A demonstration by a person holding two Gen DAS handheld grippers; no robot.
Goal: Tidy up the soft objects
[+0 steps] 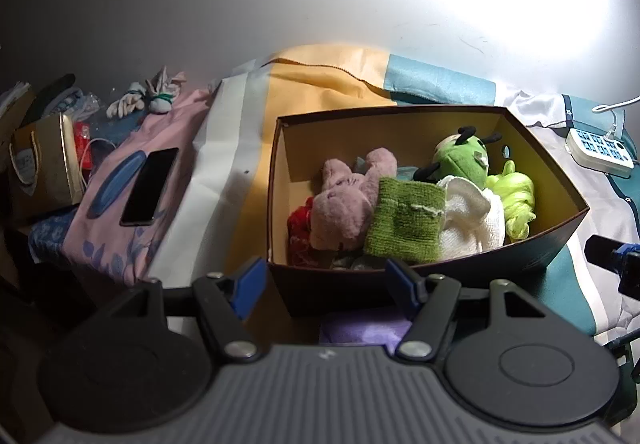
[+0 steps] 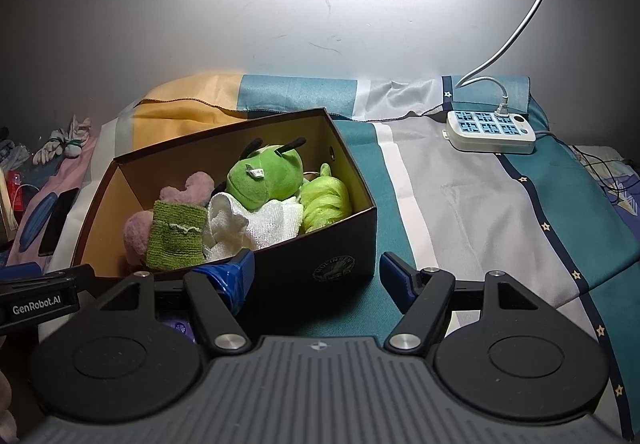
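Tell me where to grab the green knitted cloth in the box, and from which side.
Take the green cloth by its near edge, coming from above. It lies flat on top of the pile in the box, draped toward the front wall, so that edge probably lifts free without dragging the pink plush or white towel beside it.

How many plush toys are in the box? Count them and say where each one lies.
2. The pink plush toy lies at the left end of the box; the green plush toy sits toward the back right. Cloths cover the bottom, so more may be hidden.
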